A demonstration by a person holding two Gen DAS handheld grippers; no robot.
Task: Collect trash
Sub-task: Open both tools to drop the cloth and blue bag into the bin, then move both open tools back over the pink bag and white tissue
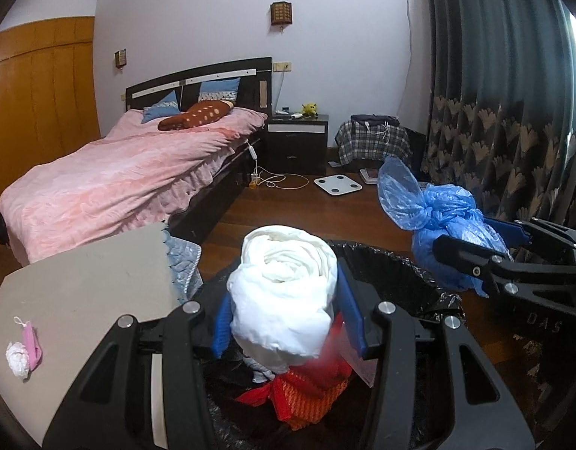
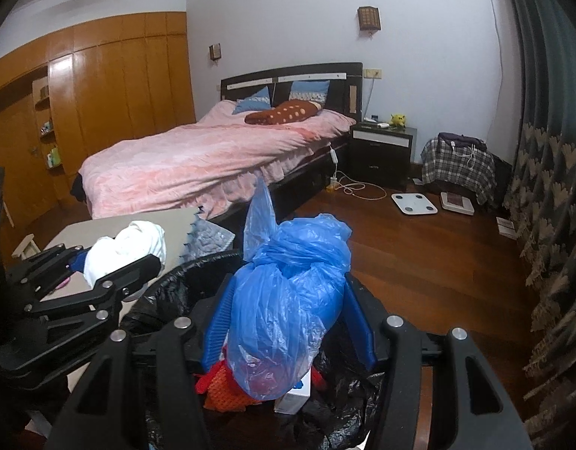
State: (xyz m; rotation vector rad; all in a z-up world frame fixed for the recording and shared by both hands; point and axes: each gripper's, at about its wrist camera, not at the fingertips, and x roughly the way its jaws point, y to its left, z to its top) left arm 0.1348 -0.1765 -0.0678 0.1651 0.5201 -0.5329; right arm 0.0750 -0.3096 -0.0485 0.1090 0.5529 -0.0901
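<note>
The landmark is the bin lined with a black bag (image 1: 419, 273), standing on the wooden floor (image 2: 419, 262) beside a grey worktop (image 1: 89, 281).

The left hand-held gripper (image 1: 284, 322) hangs over the bin's opening, its blue fingers (image 1: 353, 315) closed onto a rolled white bundle (image 1: 284, 300) that fills the gap between them. Below the bundle, inside the bin, lies red and orange netted material (image 1: 306, 393).

The right hand-held gripper (image 2: 288, 322) is over the bin too, on the side away from the worktop. Its blue fingers (image 2: 357, 322) press from both sides on a knotted blue plastic bag (image 2: 288, 300), whose loose tail sticks up above the knot. Under the bag, in the bin, a white box (image 2: 293, 397) shows beside the same red-orange netting.

On the worktop, well apart from the bin, a small white crumpled wad (image 1: 17, 360) touches a pink mask-like piece (image 1: 32, 345).

Beyond the bin stands a bed with a pink cover (image 2: 213, 153), and farther along the floor lies a white bathroom scale (image 2: 414, 203).
</note>
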